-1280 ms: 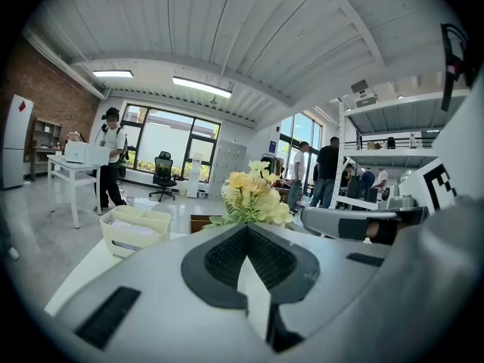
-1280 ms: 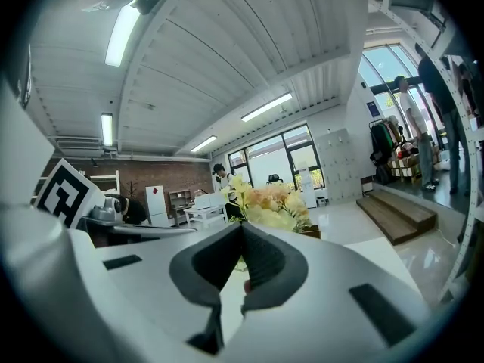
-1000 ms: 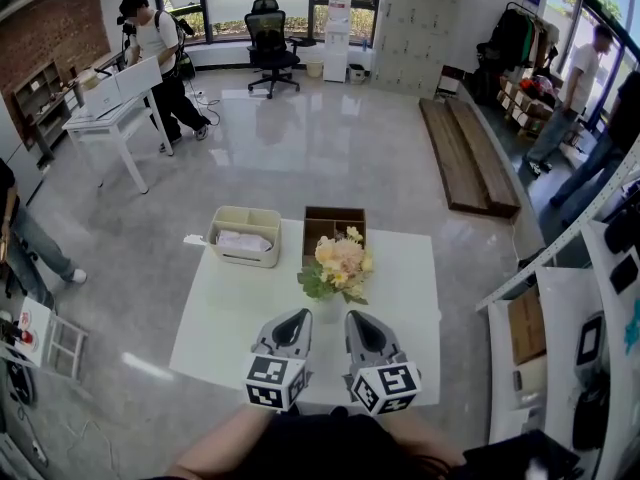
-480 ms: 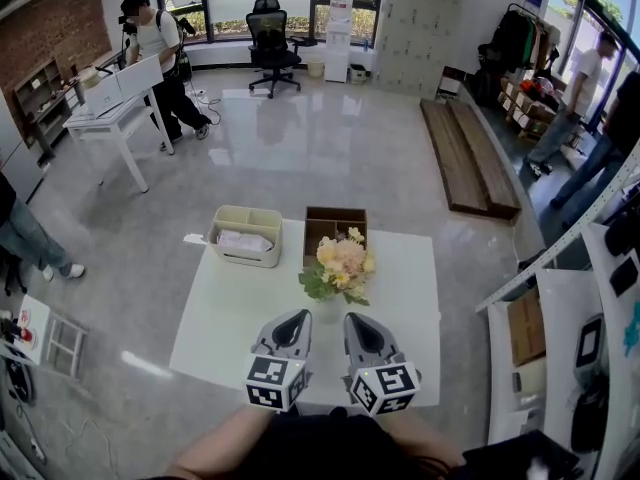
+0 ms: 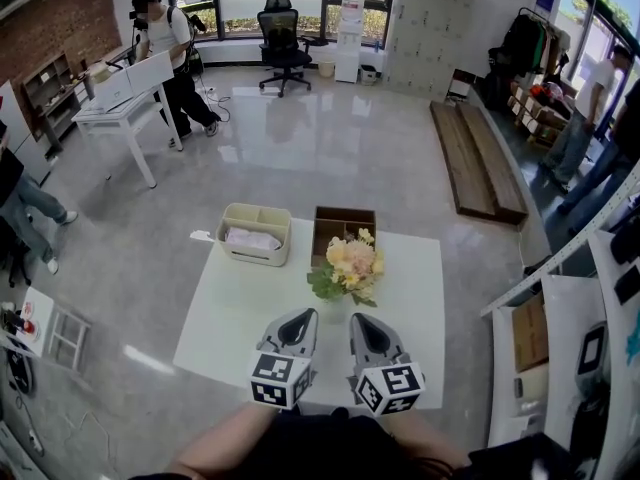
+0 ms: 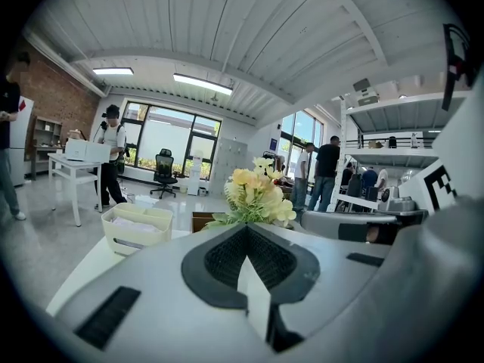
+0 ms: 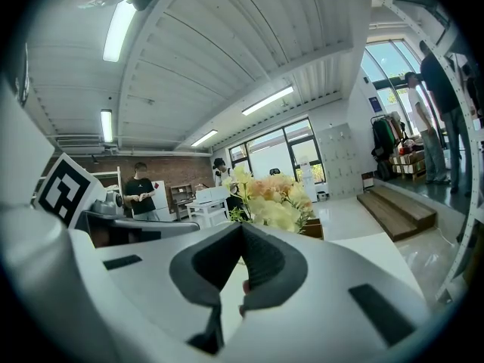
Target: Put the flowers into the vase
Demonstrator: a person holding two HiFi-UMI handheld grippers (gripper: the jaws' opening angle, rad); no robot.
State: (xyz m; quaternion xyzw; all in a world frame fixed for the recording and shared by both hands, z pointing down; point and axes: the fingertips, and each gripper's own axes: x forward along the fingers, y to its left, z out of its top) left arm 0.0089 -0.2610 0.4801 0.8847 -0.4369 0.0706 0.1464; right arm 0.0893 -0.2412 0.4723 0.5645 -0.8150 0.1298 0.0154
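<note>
A bunch of yellow and peach flowers (image 5: 349, 264) with green leaves stands upright near the middle of the white table (image 5: 230, 318). The vase under the blooms is hard to make out. My left gripper (image 5: 303, 316) and right gripper (image 5: 358, 320) lie side by side just in front of the bunch, both pointing at it. Neither touches it. In the left gripper view the jaws meet at the left gripper's (image 6: 245, 229) tip with nothing between them, and the flowers (image 6: 257, 195) rise just beyond. The right gripper (image 7: 243, 227) is likewise shut and empty, with the flowers (image 7: 276, 199) ahead.
A cream bin (image 5: 255, 234) and a brown cardboard box (image 5: 342, 224) sit at the table's far edge. A white desk (image 5: 120, 103) with a person stands back left. Wooden planks (image 5: 475, 158) lie back right. White shelving (image 5: 590, 318) runs along the right.
Both grippers and the flowers stay where they were. The head view has shifted slightly, and the person at the left edge has walked further back.
</note>
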